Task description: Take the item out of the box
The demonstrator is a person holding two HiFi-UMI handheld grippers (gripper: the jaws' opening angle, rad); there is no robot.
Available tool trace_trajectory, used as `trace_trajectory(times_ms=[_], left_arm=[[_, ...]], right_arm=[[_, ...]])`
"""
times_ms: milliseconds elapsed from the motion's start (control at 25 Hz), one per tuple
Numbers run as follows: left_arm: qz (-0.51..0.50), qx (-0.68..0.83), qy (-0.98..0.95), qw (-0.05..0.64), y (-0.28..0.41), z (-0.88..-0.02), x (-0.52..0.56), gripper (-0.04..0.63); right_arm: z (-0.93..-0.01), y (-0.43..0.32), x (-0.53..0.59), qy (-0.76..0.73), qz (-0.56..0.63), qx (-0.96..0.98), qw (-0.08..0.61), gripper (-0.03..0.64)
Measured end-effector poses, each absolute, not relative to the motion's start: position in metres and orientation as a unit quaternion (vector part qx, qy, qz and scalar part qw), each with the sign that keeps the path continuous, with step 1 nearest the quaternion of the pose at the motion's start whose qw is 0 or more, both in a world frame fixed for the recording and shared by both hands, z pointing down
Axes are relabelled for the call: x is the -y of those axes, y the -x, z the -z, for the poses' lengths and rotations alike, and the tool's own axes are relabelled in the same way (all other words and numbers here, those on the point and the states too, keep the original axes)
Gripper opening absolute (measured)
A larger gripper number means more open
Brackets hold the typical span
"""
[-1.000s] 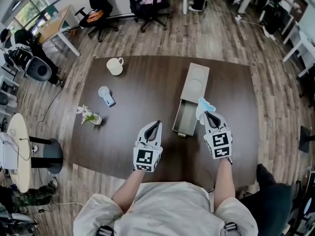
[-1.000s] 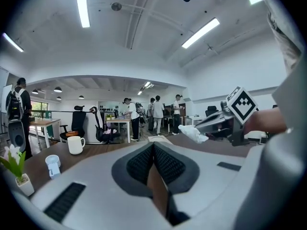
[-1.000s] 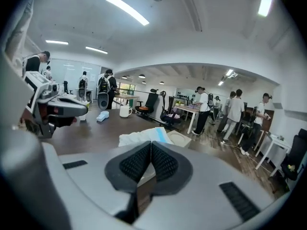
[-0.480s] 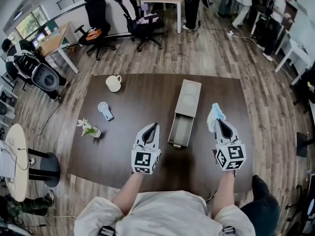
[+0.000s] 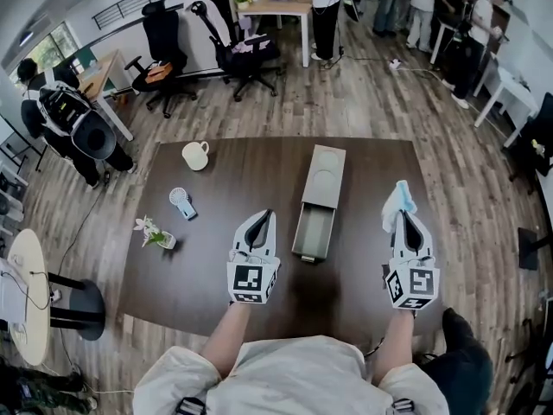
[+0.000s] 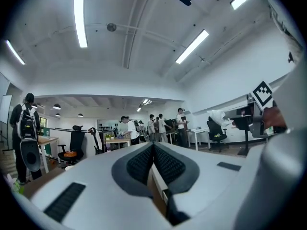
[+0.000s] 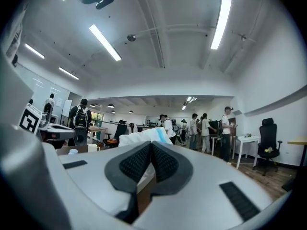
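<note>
Right claw [image 5: 403, 217] pinches pale item [image 5: 397, 200], clear of the box [image 5: 325, 173]; left claw [image 5: 262, 220] closed.

On the table [image 5: 371, 167], the box [image 5: 323, 173] lies at the middle, its drawer [image 5: 313, 230] out toward the near edge. The mug [image 5: 194, 156] stands near the far left corner. The fan [image 5: 181, 202] lies nearer, with the flower sprig [image 5: 152, 232] by the left edge. The item [image 5: 397, 202] hangs right of the box at the right gripper [image 5: 403, 219].

Matt dk wood table [image 5: 216, 188] w/ cardboard-look box [image 5: 324, 175], crinkly soft item [image 5: 397, 204].
</note>
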State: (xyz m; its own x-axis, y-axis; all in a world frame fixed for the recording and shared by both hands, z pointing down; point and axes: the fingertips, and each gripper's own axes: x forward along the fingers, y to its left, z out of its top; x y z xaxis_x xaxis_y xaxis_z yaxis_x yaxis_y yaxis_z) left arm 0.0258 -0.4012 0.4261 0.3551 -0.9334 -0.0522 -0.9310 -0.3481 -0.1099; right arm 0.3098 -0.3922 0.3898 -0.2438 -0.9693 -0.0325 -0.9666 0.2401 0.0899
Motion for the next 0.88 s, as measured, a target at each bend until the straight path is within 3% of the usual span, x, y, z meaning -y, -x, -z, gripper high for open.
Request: trace_trajectory(times_ms=[400, 880], left_arm=[[0.008, -0.578, 0.811, 0.092, -0.018, -0.418, 0.393, 0.003], [0.011, -0.579, 0.811, 0.082, -0.019, -0.421, 0.393, 0.003]], right_arm=[[-0.382, -0.318, 0.376, -0.657, 0.096, 0.747, -0.030, 0.002], [-0.382, -0.310, 0.378, -0.645, 0.093, 0.758, -0.022, 0.002]])
